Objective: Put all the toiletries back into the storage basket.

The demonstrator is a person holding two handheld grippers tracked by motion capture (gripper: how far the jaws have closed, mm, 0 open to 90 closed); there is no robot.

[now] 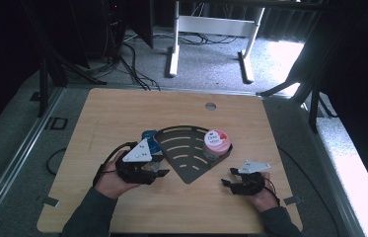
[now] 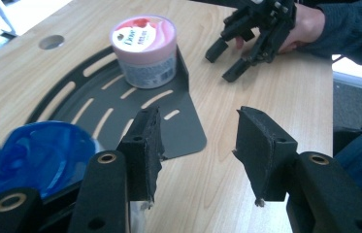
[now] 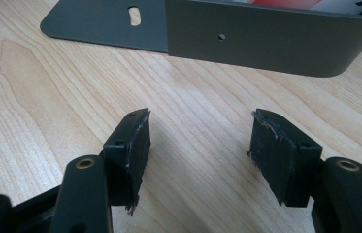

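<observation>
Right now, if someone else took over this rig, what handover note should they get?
Left gripper: open, nothing between the pads, beside the blue packet at the rack's left edge.
Right gripper: open, empty, low over bare table facing the rack's outer wall.
Things: the pink-lidded tub stands upright inside the dark fan-shaped rack, against its raised wall. The blue packet lies partly off the rack.
Done: the tub looks placed.
Left: probably the blue packet, not gripped now.

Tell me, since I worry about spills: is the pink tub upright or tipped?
Upright. The pink tub stands on its base on the dark slotted tray, lid facing up.
</observation>
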